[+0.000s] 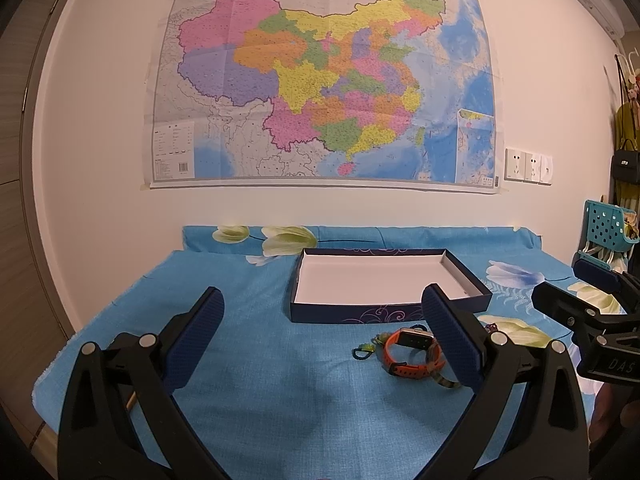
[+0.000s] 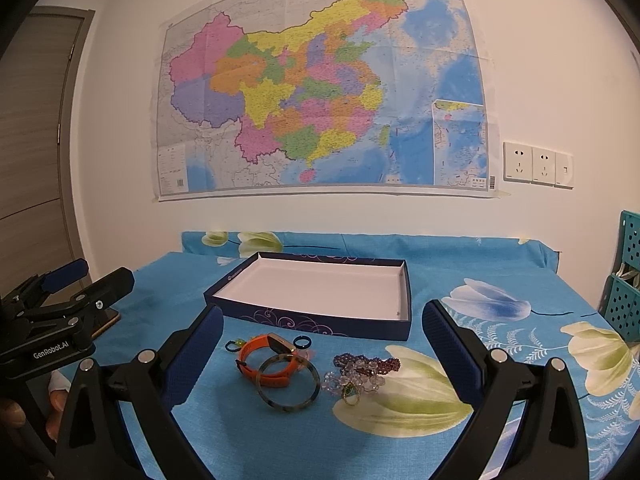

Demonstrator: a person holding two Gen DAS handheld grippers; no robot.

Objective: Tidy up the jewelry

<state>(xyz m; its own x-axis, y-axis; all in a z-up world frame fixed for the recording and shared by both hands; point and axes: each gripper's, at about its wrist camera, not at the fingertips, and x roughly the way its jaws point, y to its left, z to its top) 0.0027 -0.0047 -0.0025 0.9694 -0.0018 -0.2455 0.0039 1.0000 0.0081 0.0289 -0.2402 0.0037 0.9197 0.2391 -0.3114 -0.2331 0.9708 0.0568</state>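
An open dark blue box with a white inside (image 1: 384, 280) (image 2: 328, 288) lies on the blue flowered cloth. In front of it lie an orange-strapped watch (image 1: 412, 350) (image 2: 266, 356), a grey-green bangle (image 2: 289, 388), a small blue ring (image 2: 302, 343), a purple bead bracelet (image 2: 370, 364), clear beads (image 2: 352, 380) and a small green-blue charm (image 1: 365, 350) (image 2: 234, 345). My left gripper (image 1: 322, 332) is open and empty, left of the watch. My right gripper (image 2: 322, 344) is open and empty, above the jewelry. Each gripper shows in the other's view, the right (image 1: 588, 300) and the left (image 2: 68, 292).
The table stands against a white wall with a large map (image 1: 320, 80). Teal perforated baskets (image 1: 608, 228) (image 2: 624, 288) stand at the right edge. Wall sockets (image 2: 538, 164) sit right of the map. A door (image 2: 36, 120) is at the left.
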